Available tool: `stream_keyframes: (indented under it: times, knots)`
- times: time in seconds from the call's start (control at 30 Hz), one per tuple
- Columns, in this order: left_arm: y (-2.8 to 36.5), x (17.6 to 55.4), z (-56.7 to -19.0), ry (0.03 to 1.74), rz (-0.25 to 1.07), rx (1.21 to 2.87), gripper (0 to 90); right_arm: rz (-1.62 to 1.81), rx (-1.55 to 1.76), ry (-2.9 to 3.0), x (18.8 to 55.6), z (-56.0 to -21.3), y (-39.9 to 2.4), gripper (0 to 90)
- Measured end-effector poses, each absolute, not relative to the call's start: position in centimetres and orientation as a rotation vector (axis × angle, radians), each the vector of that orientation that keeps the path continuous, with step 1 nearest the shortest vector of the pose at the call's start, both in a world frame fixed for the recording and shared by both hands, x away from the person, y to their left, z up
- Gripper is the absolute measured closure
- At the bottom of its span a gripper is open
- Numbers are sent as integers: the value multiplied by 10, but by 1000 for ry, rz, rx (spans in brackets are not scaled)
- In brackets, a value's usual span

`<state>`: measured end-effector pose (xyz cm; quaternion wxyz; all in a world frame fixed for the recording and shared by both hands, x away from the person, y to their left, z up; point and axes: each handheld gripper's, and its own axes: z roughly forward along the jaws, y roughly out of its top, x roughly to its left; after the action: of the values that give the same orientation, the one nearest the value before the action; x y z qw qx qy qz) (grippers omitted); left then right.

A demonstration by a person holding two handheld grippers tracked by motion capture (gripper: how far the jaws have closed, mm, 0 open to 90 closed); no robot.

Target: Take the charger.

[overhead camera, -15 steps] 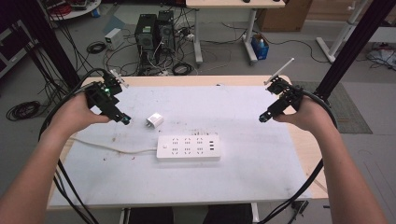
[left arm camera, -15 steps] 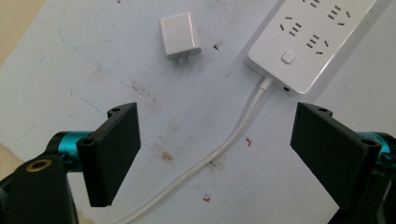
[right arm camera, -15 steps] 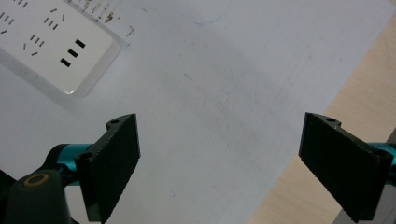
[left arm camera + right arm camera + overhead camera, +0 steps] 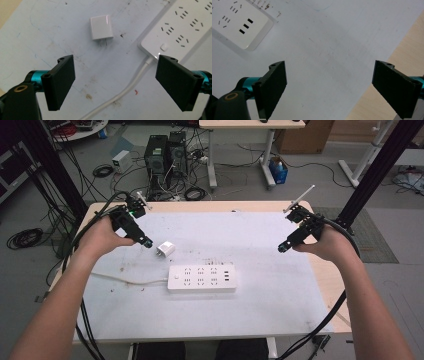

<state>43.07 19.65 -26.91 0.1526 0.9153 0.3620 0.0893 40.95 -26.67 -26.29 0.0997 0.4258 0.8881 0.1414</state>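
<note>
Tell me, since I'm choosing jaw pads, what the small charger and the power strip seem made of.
The charger looks like glossy white plastic: light glints along its edge. Its two prongs look like metal. The power strip looks like smooth white plastic with moulded slots; how glossy it is can't be told.

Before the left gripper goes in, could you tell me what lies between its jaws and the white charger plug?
Nothing: in the left gripper view, the stretch from the open left gripper to the charger plug is bare, stained table mat. The power strip and its cable lie off to the side.
</note>
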Motion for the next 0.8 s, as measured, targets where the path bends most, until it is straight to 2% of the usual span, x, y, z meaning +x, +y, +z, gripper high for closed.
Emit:
stream_keyframes:
  times: [0.5, 0.8]
  knots:
    - [163, 476, -337, 1218, 168, 2621, 162, 443, 1268, 2617, 409, -267, -273, 120]
    - [156, 495, -371, 1241, 144, 2664, 165, 459, 1262, 2618, 408, -269, -274, 120]
